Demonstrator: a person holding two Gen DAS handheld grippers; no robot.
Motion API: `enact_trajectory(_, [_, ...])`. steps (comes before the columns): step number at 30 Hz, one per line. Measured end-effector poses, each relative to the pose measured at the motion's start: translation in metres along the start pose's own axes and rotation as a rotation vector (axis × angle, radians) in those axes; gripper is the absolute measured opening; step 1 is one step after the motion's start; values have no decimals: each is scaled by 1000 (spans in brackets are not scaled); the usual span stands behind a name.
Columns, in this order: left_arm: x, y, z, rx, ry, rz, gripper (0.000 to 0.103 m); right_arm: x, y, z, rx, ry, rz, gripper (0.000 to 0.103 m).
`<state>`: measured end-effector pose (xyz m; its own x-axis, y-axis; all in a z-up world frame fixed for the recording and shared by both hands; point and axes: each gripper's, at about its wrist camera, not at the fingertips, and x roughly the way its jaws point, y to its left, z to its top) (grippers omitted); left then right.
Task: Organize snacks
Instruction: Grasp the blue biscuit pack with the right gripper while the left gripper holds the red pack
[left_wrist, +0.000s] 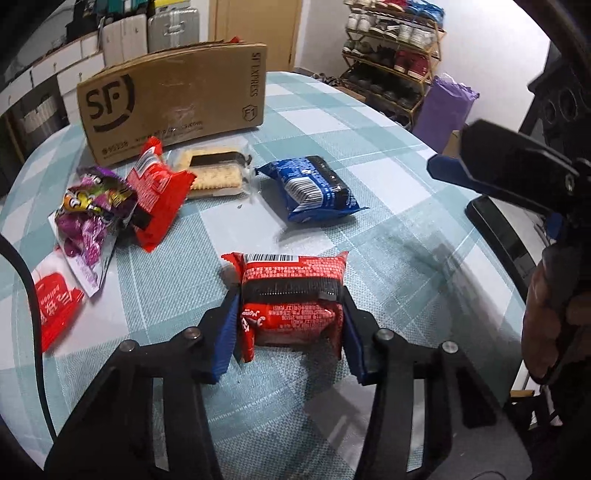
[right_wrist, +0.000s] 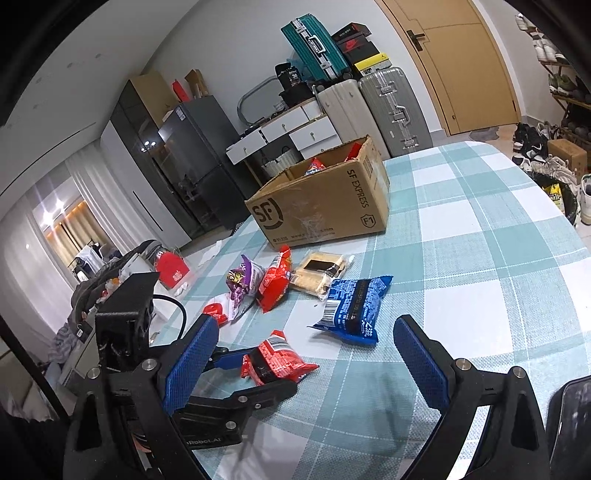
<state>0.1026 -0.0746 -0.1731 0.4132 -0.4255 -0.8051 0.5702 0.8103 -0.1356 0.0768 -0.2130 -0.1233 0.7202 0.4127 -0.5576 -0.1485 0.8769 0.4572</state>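
The task is at an early stage, judging by the layout: the open brown cardboard box (right_wrist: 321, 206) at 12 o'clock on the checked worktop (right_wrist: 461, 258) already contains a few packets, while six snacks are still outside it. The left tool (left_wrist: 290, 314) is clenched on the red foil snack packet (left_wrist: 291, 295) at 6 o'clock in the left wrist view; its long axis runs 9-to-3, barcode end toward 12. The blue foil packet (left_wrist: 314, 188) lies at 12. The right tool (right_wrist: 306, 365) is released, grasping nothing.
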Motion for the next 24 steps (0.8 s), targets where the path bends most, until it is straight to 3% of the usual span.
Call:
enact_trajectory(17, [-43, 38, -24, -159, -111, -22, 46, 2, -6, -2, 21, 34, -51, 97])
enact_trajectory(24, [-63, 64, -40, -298, -151, -33, 46, 28, -7, 2, 1, 122, -105, 97])
